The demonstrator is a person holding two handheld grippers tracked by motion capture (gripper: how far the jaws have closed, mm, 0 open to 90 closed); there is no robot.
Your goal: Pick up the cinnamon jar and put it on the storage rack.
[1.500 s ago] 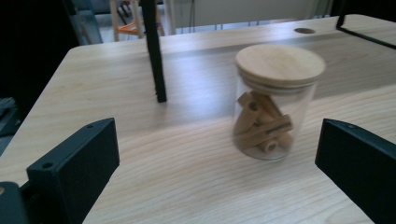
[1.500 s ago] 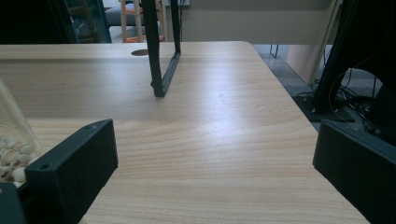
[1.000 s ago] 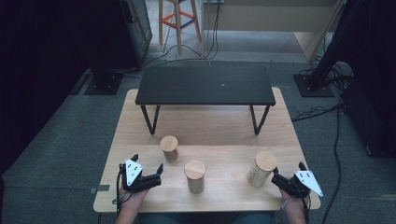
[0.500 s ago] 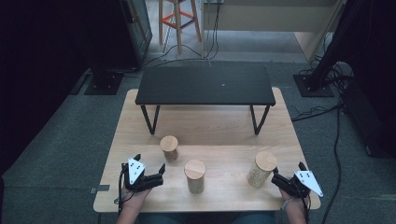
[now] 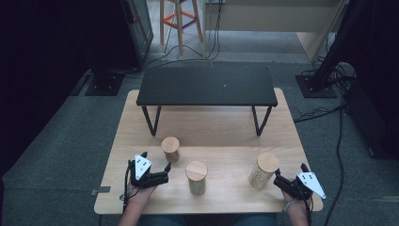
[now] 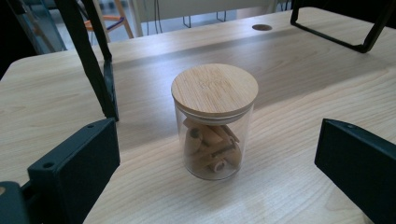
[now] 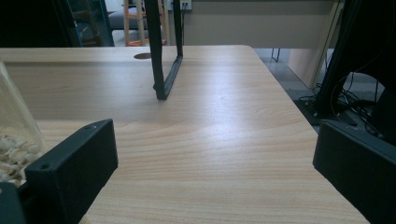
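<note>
Both jaws of the left gripper (image 5: 156,170) stand wide apart and hold nothing, and between them, a little farther on the wooden table (image 5: 221,127), I see the small jar (image 6: 213,122) that this gripper faces. It is a short, round jar of clear glass, standing upright, with a flat lid of pale bamboo that sits a bit wider than the glass. Inside lie some light brown wooden pieces, like short pegs, heaped at the bottom and filling about half of the jar. From the high view this jar (image 5: 170,149) stands just beside the left gripper, on its far side, not touching it. A second jar (image 5: 196,177) with the same kind of lid stands near the table's front edge, between the two hands. The right gripper (image 5: 281,180) also has its jaws released and grips nothing; the tall jar (image 5: 263,170) stands just beside it, and in the right gripper view its glass wall (image 7: 14,135) with pale bits inside shows at the left edge. Farther back a black bench (image 5: 207,86) stands on the table.
</note>
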